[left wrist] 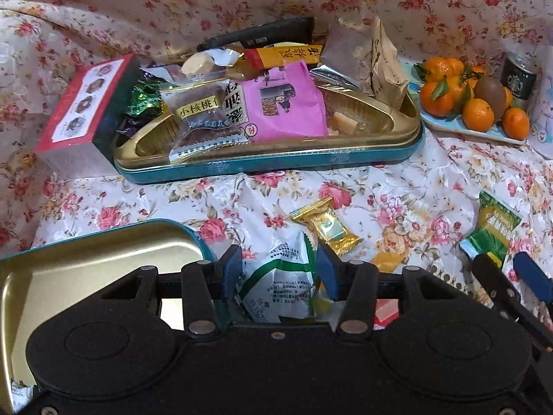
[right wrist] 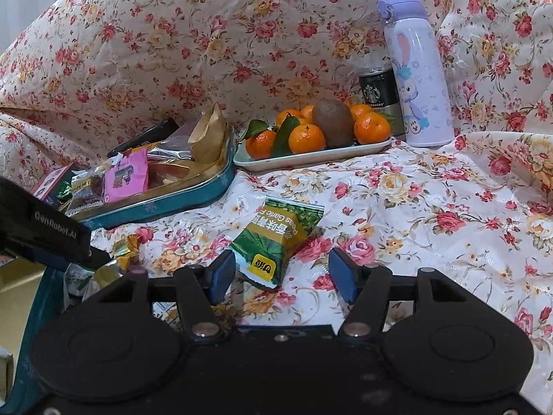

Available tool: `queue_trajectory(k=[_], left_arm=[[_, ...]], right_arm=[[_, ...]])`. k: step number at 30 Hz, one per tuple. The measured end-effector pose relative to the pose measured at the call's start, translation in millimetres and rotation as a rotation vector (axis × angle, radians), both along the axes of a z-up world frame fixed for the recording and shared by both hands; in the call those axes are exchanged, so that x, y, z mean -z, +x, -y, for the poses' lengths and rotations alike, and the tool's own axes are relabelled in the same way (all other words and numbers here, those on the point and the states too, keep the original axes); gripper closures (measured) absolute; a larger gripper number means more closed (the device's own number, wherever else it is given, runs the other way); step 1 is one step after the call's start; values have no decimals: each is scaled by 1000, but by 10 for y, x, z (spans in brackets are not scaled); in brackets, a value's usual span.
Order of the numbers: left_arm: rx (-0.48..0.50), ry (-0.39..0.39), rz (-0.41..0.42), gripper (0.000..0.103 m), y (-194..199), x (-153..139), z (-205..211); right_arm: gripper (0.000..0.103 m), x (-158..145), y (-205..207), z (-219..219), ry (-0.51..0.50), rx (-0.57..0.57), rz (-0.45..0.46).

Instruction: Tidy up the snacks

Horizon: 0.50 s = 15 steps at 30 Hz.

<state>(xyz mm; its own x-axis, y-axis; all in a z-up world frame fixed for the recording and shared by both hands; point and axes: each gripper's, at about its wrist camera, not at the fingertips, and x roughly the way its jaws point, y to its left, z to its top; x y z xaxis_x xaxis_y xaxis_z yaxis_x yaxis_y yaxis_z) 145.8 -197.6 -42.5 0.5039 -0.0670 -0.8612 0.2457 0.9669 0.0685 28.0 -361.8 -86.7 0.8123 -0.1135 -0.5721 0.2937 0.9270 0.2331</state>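
Note:
A teal tin with a gold tray (left wrist: 380, 154) at the back holds several snack packets, among them a pink one (left wrist: 287, 103); it also shows in the right wrist view (right wrist: 193, 200). My left gripper (left wrist: 278, 269) has its blue pads on either side of a white-and-green packet (left wrist: 280, 283); I cannot tell whether they press it. A gold-wrapped candy (left wrist: 325, 226) lies just beyond. My right gripper (right wrist: 281, 275) is open around the near end of a green pea packet (right wrist: 276, 238) on the cloth.
An open gold tin lid (left wrist: 86, 269) lies at the near left. A red box (left wrist: 83, 103) leans beside the tin. A plate (right wrist: 311, 157) of tangerines and a kiwi, a Starbucks can (right wrist: 376, 90) and a lilac flask (right wrist: 420, 72) stand at the back right.

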Motion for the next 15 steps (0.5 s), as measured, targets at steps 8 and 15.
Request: queue_trajectory(k=[8, 15], left_arm=[[-25, -88, -52, 48, -293, -33, -87], [-21, -170, -81, 48, -597, 3, -79]], right_arm=[[38, 2, 1, -1, 5, 1, 2], [42, 13, -49, 78, 67, 24, 35]])
